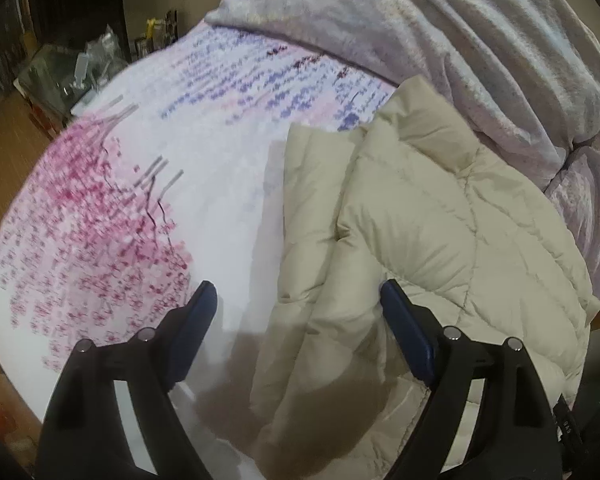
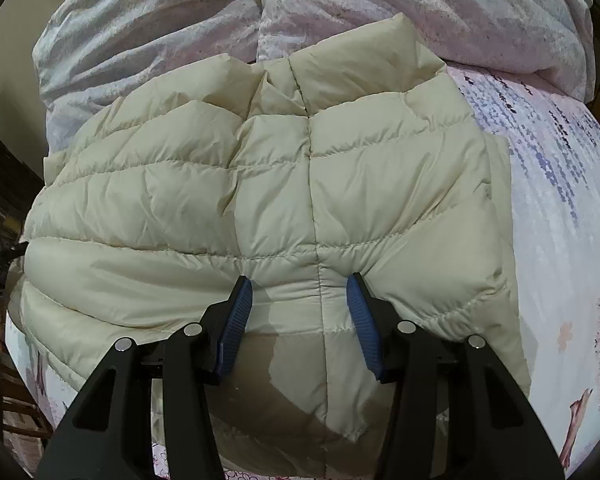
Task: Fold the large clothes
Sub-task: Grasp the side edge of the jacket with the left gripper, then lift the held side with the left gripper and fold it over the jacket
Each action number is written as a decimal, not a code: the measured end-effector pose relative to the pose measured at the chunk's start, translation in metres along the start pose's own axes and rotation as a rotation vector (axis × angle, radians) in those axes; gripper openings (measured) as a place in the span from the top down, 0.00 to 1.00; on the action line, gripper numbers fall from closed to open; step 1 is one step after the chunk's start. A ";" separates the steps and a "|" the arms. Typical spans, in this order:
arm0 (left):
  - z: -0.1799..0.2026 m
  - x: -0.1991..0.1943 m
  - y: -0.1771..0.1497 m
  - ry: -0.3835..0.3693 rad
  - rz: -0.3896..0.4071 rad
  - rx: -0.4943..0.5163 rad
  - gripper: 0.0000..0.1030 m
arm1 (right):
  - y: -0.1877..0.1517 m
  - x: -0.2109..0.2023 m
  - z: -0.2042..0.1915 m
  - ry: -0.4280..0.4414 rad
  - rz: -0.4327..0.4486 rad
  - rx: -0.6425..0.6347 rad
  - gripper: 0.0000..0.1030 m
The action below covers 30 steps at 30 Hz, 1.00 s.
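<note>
Right gripper fingers spread wide, empty, above cream puffer jacket | left gripper likewise parted, empty, at jacket's edge | jacket lies partly folded on floral bedsheet, crumpled duvet beyond
</note>
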<state>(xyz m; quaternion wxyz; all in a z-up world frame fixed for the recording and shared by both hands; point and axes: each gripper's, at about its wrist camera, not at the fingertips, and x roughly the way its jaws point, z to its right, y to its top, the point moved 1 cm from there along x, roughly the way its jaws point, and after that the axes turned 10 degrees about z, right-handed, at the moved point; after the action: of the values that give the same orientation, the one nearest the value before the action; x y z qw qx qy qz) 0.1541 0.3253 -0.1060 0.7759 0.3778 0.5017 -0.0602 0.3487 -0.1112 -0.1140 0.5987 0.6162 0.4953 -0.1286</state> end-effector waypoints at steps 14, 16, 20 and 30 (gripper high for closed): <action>0.007 -0.001 -0.012 -0.157 0.014 -0.108 0.81 | 0.002 0.002 0.000 0.008 -0.015 0.010 0.50; 0.011 -0.008 -0.011 -0.168 0.033 -0.108 0.86 | 0.003 0.002 0.000 0.007 -0.020 0.011 0.50; 0.022 -0.033 -0.001 -0.238 0.091 -0.112 0.88 | 0.003 0.004 -0.001 0.001 -0.030 0.009 0.50; 0.081 -0.103 0.019 -0.441 0.188 -0.062 0.89 | 0.010 0.013 -0.005 -0.012 -0.055 0.000 0.50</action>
<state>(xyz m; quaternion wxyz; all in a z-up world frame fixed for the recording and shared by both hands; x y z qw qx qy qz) 0.1722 0.2567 0.0062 0.8801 0.3764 0.2842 -0.0533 0.3602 -0.0988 -0.1166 0.5980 0.6016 0.5084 -0.1487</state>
